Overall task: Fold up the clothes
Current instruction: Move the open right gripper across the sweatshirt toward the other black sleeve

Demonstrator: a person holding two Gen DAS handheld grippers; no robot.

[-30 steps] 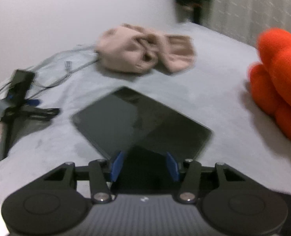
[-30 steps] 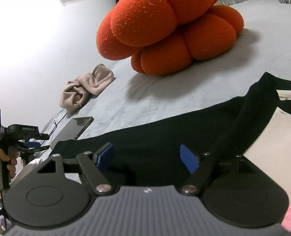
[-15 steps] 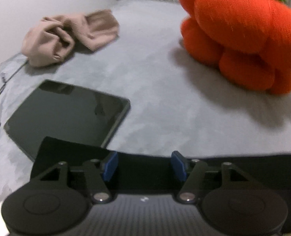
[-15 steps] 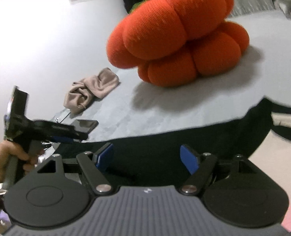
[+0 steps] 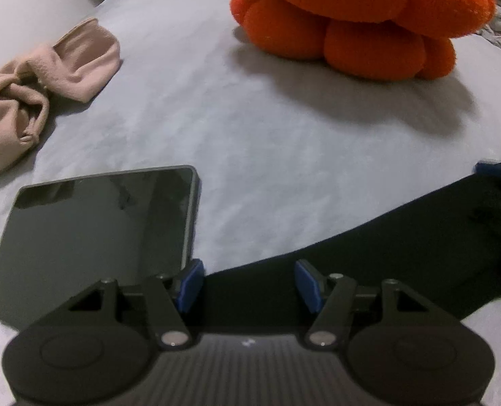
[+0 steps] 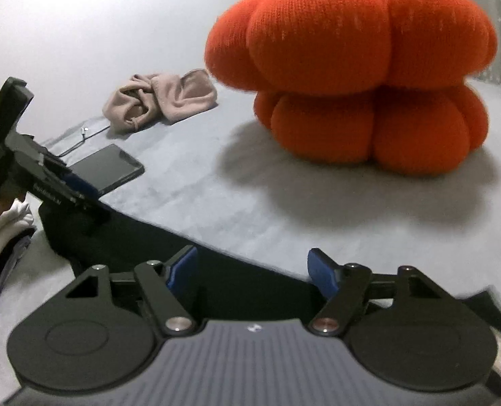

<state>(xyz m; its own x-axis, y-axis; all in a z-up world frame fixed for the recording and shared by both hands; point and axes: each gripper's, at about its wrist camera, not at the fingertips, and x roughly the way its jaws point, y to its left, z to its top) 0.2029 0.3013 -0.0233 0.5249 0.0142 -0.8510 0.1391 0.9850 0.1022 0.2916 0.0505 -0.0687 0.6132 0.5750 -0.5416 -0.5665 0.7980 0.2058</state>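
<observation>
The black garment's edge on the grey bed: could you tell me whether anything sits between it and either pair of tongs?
Nothing visible does. The black fabric garment lies directly under the open left tongs and the open right tongs. The dark flat tablet lies beside the left tongs, just outside the gap between their tips.

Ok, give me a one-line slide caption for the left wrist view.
Open left gripper over black garment's edge on grey bedcover, dark tablet beside it, orange pumpkin-shaped plush behind.

**What I can't make out**

My left gripper's housing hides the near edge of the black garment. The orange pumpkin cushion is cut off at the frame's top. The tablet's corner vanishes behind my left tool.
</observation>
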